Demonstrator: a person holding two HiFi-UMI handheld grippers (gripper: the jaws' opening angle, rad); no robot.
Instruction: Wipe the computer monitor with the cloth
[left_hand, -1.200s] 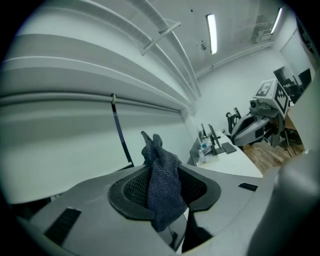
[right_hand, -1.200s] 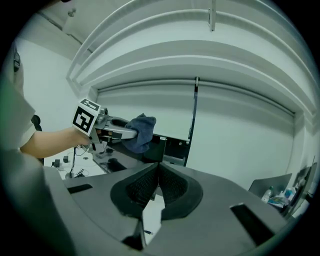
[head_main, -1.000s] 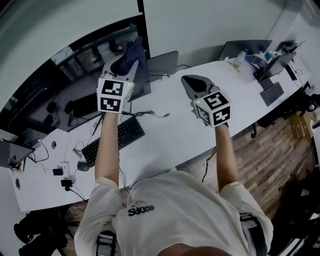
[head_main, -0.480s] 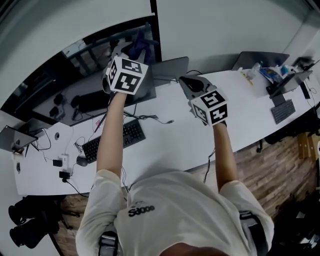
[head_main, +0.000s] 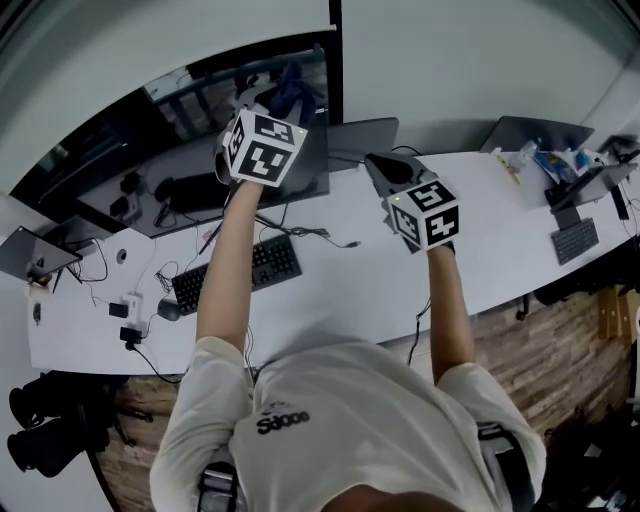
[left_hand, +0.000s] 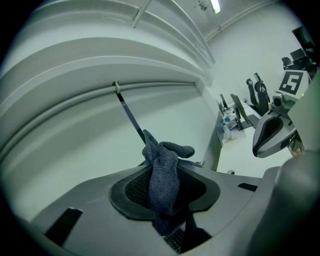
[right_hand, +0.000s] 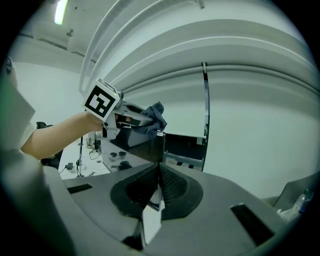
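Head view with both claw views. The left claw (head_main: 272, 112) is raised to the upper edge of the monitor (head_main: 150, 130), and its jaws are closed on a bunched dark blue cloth (head_main: 290, 88). In the left claw view the cloth (left_hand: 162, 175) fills the gap between the pads and stands proud of the tips as a loose tuft. The right claw view shows the cloth (right_hand: 154, 115) at the top of the dark screen (right_hand: 137, 147); whether the fabric presses on the glass cannot be told. The right claw (right_hand: 159, 187) has its jaws together with nothing between them, and hangs over the white table (head_main: 330, 290), to the right of the monitor and apart from it. A keyboard (head_main: 240, 272) lies on the table below the screen.

The cloth appears soft, light and limp, so it is best gripped by a gathered fold, leaving a pad of fabric ahead of the tips. The screen is probably fragile and may rock on its stand, so light pressure is advisable.
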